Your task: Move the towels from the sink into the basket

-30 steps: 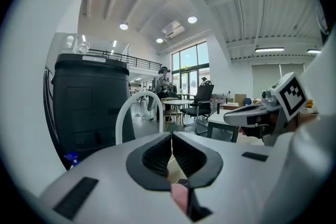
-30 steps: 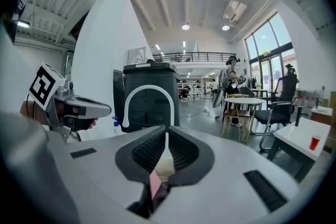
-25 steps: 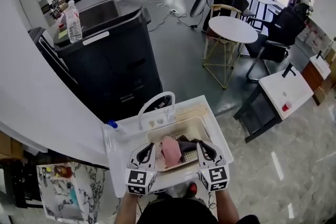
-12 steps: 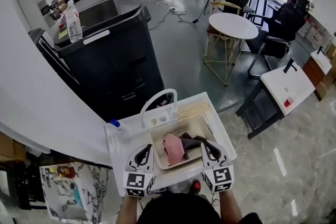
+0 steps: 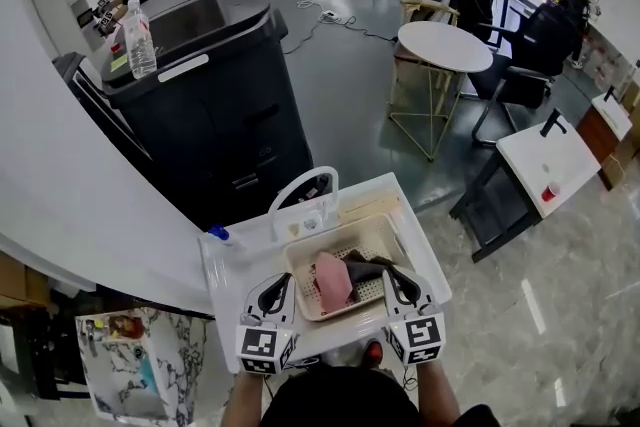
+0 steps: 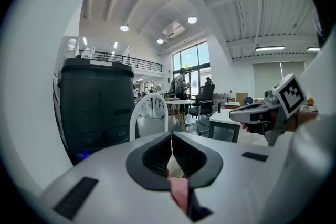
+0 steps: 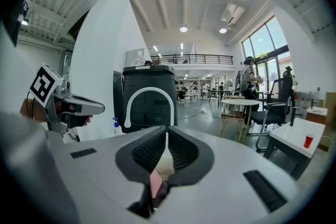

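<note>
A beige perforated basket (image 5: pixel 374 238) sits in the white sink unit (image 5: pixel 226 283) below me in the head view. In it lie a pink towel (image 5: pixel 331 281) and a dark towel (image 5: pixel 364 267), side by side. My left gripper (image 5: pixel 275 286) hovers at the basket's left rim and my right gripper (image 5: pixel 396 281) at its right rim. Both are shut and hold nothing. In the left gripper view the jaws (image 6: pixel 171 140) meet, with a strip of pink towel (image 6: pixel 180 194) showing beneath them. The right gripper view shows its jaws (image 7: pixel 166 139) together over the pink towel (image 7: pixel 156 182).
A white arched faucet (image 5: pixel 297 187) stands behind the basket, with a blue-capped bottle (image 5: pixel 215 235) to its left. A large black bin (image 5: pixel 215 105) with a water bottle (image 5: pixel 139 39) on top stands beyond. A round table (image 5: pixel 444 47) and a white desk (image 5: pixel 545 165) lie to the right.
The head view has shifted slightly. Both grippers stay shut at either side of the basket, and the towels lie as before.
</note>
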Demonstrator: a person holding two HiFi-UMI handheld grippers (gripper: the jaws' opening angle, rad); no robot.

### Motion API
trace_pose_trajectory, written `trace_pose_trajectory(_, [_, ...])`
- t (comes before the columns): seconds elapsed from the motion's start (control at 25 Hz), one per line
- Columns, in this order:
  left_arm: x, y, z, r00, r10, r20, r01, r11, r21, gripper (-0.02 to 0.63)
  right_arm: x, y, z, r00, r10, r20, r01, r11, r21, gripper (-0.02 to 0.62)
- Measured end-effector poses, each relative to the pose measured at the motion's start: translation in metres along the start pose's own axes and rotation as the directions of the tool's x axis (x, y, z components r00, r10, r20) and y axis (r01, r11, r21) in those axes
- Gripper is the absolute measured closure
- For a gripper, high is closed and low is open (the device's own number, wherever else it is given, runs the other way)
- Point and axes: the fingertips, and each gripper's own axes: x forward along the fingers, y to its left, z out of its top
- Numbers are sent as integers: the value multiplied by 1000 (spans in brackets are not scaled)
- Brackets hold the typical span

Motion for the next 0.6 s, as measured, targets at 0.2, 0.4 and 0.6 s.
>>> trace_pose_trajectory(0.2, [-2, 1, 0, 1000, 4, 1, -4, 1000, 1, 595, 0, 1, -1, 1000, 2, -3, -2, 1000, 2, 555])
trace_pose_trajectory(0.4, [-4, 0, -2, 1000, 3, -5, -3, 1000, 1, 595, -1, 3, -2, 1000, 4, -6, -4, 1000, -2, 555])
trace_pose_trajectory(0.6, [-4, -5, -3, 1000, -3, -13, 3, 1000, 4, 595, -2, 2, 0, 1000, 6, -4, -6, 1000, -1, 555])
